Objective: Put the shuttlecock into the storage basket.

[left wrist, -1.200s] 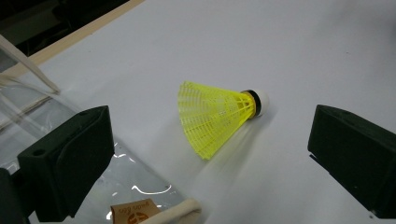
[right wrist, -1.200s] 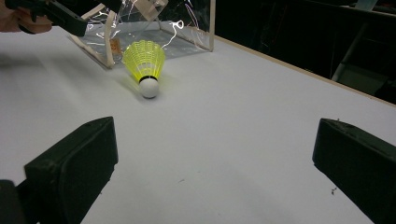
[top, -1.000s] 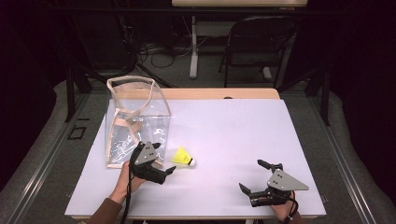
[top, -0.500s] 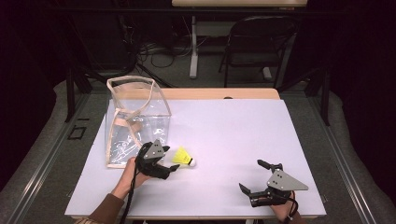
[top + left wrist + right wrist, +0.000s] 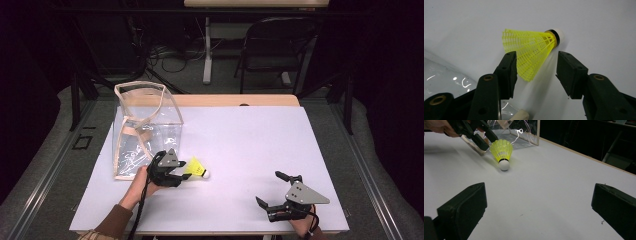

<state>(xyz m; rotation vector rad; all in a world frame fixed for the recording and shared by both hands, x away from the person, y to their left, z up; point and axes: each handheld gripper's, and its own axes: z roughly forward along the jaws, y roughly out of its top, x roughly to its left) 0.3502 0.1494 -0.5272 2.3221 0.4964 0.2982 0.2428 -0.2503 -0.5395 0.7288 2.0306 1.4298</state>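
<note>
So the left gripper [image 5: 181,175] has slid in on the shuttlecock [image 5: 196,167] since a second ago, and its jaws have just been closing around the yellow skirt. From the left gripper view, one jaw is right up against the mesh of the shuttlecock [image 5: 531,48] and the other is a bit off it, so I wouldn't call that a grip yet. The skirt sits between them, unpinched as far as I can tell.

The shuttlecock hasn't budged: it's lying on its side on the worktop [image 5: 250,145], toward the front left, just beside the clear bag [image 5: 145,127], cork pointing at the right edge.

The right gripper [image 5: 272,192] is parked near the front right corner, jaws spread wide, nothing in them, well apart from the action.

My read: pickup is about to happen. A bit more squeeze and it's got it, probably headed for the bag. That mesh is flimsy though, could crumple or squirt out.
</note>
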